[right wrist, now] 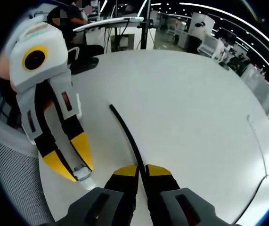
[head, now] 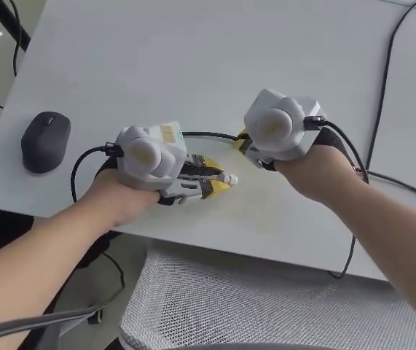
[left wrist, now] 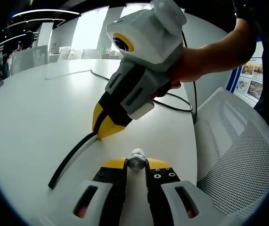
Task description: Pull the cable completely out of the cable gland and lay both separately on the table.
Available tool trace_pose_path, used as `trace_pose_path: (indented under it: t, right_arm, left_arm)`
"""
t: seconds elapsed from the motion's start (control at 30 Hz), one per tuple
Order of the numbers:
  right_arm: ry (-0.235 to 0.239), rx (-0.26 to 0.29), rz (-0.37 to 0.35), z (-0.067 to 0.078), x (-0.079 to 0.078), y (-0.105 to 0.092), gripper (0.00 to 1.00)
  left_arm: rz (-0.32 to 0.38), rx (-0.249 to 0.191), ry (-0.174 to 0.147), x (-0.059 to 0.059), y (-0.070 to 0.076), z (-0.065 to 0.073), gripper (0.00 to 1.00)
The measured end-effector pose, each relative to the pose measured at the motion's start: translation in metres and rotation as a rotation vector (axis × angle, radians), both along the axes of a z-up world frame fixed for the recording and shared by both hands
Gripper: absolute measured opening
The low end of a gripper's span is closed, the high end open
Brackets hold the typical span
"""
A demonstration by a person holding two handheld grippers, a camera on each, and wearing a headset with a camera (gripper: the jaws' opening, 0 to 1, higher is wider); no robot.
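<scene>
Your left gripper clamped on cable gland; your right gripper pinches black cable, apart from gland.

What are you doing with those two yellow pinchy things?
A person is working two hand-held grippers over a white table. The left gripper pinches a small silvery cable gland between its yellow tips. The right gripper is shut on a thin black cable, whose free end is clear of the gland. So the cable looks pulled out, but neither piece is let go yet.
</scene>
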State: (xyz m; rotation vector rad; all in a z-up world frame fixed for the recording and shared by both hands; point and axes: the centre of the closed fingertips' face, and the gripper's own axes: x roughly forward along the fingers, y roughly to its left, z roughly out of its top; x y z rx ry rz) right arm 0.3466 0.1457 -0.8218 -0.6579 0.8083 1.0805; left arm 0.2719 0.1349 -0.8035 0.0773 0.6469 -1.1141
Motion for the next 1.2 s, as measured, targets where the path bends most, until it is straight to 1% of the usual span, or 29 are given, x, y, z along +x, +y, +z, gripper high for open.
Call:
trace_pose_path:
  t: [0.1,0.13,0.17,0.23,0.27,0.3,0.33,0.37,0.4,0.43,0.5,0.57,0.63,0.77,0.9,1.07,1.2]
  right_arm:
    - [0.002,-0.001,-0.004,0.001,0.000,0.001,0.01]
    - [0.002,-0.002,-0.003,0.001,0.000,0.001,0.01]
    - [0.003,-0.004,-0.002,0.001,0.000,0.001,0.01]
    - [0.001,-0.008,0.002,0.001,0.000,0.001,0.01]
    - [0.001,-0.009,0.004,0.000,0.000,0.001,0.01]
    - [0.001,-0.010,0.006,0.000,0.000,0.002,0.01]
    - [0.001,-0.011,0.008,0.000,0.000,0.002,0.02]
    - [0.002,-0.011,0.007,0.001,0.000,0.002,0.02]
    - [0.004,-0.012,0.005,0.001,0.000,0.002,0.02]
    - [0.004,-0.014,0.006,0.001,0.000,0.002,0.02]
    - [0.002,-0.018,0.009,0.001,0.000,0.002,0.02]
    - [0.000,-0.018,0.012,0.001,0.000,0.002,0.02]
    - [-0.003,-0.017,0.012,0.001,0.001,0.002,0.03]
    - [-0.003,-0.018,0.017,0.001,0.001,0.002,0.03]
    - [0.002,0.004,0.003,0.004,0.004,0.003,0.05]
    - [0.002,0.009,0.003,0.007,0.005,0.001,0.07]
    - [0.002,0.020,-0.001,0.013,0.004,-0.002,0.09]
  left_arm:
    - [-0.009,0.015,-0.007,0.000,0.001,-0.002,0.16]
    - [-0.015,0.027,-0.015,0.000,0.001,-0.003,0.16]
    - [-0.021,0.035,-0.016,0.000,0.001,-0.004,0.16]
    - [-0.020,0.037,-0.012,0.000,0.000,-0.005,0.16]
    - [-0.032,0.065,-0.029,0.001,0.001,-0.007,0.16]
    - [-0.043,0.091,-0.037,0.000,0.002,-0.009,0.16]
    - [-0.050,0.096,-0.044,0.000,0.000,-0.010,0.16]
    - [-0.056,0.110,-0.050,0.000,0.000,-0.011,0.16]
    - [-0.066,0.131,-0.080,0.002,0.000,-0.010,0.16]
    - [-0.073,0.153,-0.080,0.000,0.001,-0.012,0.16]
    - [-0.086,0.178,-0.102,0.003,0.000,-0.013,0.16]
    - [-0.103,0.199,-0.117,0.003,-0.001,-0.016,0.16]
    - [-0.110,0.205,-0.126,0.003,-0.002,-0.017,0.16]
    - [-0.104,0.212,-0.123,0.004,-0.001,-0.019,0.16]
    - [-0.096,0.220,-0.121,0.003,0.000,-0.020,0.18]
    - [-0.081,0.224,-0.117,0.003,0.002,-0.021,0.19]
    - [-0.062,0.220,-0.113,0.004,0.002,-0.018,0.20]
